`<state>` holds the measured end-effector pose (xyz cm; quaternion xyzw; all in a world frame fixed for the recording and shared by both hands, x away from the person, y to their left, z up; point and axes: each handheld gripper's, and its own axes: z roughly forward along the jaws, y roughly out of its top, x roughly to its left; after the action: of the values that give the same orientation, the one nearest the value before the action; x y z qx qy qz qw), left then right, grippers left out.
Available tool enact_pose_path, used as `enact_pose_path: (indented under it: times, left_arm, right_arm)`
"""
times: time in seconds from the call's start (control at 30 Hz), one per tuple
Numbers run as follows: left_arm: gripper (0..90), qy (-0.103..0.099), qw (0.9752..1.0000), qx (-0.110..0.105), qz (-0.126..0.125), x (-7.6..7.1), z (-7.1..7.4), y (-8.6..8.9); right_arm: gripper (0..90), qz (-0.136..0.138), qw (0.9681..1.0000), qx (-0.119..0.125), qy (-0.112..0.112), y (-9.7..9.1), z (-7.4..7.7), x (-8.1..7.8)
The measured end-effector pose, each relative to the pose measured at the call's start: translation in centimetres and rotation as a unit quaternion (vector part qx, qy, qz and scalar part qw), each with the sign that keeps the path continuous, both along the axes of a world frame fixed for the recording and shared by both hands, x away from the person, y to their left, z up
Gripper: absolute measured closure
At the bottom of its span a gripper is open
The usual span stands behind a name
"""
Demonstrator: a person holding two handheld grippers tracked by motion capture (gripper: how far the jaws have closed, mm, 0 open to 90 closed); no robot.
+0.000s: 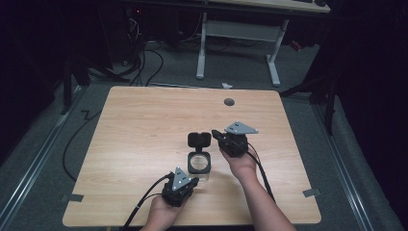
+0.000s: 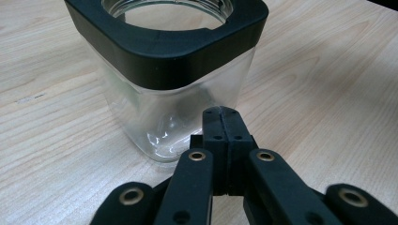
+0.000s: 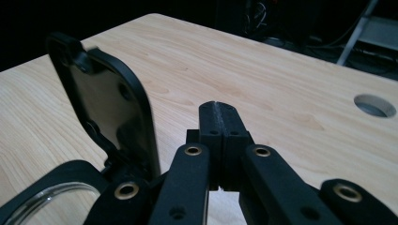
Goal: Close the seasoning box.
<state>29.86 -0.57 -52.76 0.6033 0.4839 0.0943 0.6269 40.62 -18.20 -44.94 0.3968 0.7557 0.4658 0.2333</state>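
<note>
Jar (image 1: 199, 166) sits on the table (image 1: 139, 139), a bit right of centre and toward the person's edge, lid (image 1: 199, 140) flipped open and standing up on its far side.

Left claw (image 1: 194, 181): just beside the jar's near side, at the lower left of it in the high view. In the left gripper view the jaws are pressed together, tips pointing at the jar's (image 2: 173, 79) lower glass wall, very close; can't tell if they touch it. Nothing between them.

Right claw (image 1: 217, 135): just right of the raised lid, near its top edge. In the right gripper view the jaws are also together with nothing held; the lid (image 3: 110, 105) stands upright to their left, close by, and a slice of the jar rim (image 3: 44, 187) shows at bottom left. Contact with the lid can't be confirmed.

Writing: no readable brand, label or text on the jar, the lid or either claw.

Jar look: clear glass body, square with rounded corners, see-through down to the woodgrain, nothing visible inside. Thick black collar around the top with a round mouth. Lid is black, rounded-rectangle, hinged at the collar's far side; its inner face is darker and glossy with a few small round recesses.

Table is light woodgrain with a round cable hole (image 1: 229, 102) near the far edge, well apart from the jar. One hand (image 1: 240, 163) on each gripper, cables trailing back toward the person.
</note>
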Motion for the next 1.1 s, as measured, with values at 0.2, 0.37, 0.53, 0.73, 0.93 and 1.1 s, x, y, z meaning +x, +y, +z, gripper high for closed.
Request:
enact_pose_path:
  times: [0.2, 0.37, 0.53, 0.73, 0.93, 1.1]
  left_arm:
    - [90.0, 0.004, 1.0000, -0.001, 0.000, 0.0, -0.1, 0.0]
    - [90.0, 0.003, 1.0000, 0.002, -0.003, 0.0, -0.3, -0.1]
    - [90.0, 0.002, 1.0000, 0.002, -0.003, -0.1, -0.3, 0.0]
    - [90.0, 0.003, 1.0000, 0.002, -0.001, 0.0, -0.2, 0.3]
    - [90.0, 0.005, 1.0000, 0.002, 0.006, 0.2, -0.3, 1.0]
    - [90.0, 0.003, 1.0000, 0.001, 0.007, 0.2, -0.4, 0.9]
  right_arm:
    - [90.0, 0.015, 0.9999, 0.007, -0.005, 0.5, 0.2, -0.4]
    - [90.0, 0.022, 0.9997, -0.003, -0.011, 0.8, 0.2, -0.9]
    - [90.0, 0.021, 0.9996, 0.000, -0.019, 0.8, 0.3, -1.2]
    - [90.0, 0.005, 0.9998, 0.017, -0.009, 0.4, 0.8, 1.1]
    - [90.0, 0.011, 0.9998, 0.014, -0.012, 1.1, 0.6, 1.3]
    - [90.0, 0.024, 0.9995, 0.012, -0.016, 1.1, 0.5, 0.7]
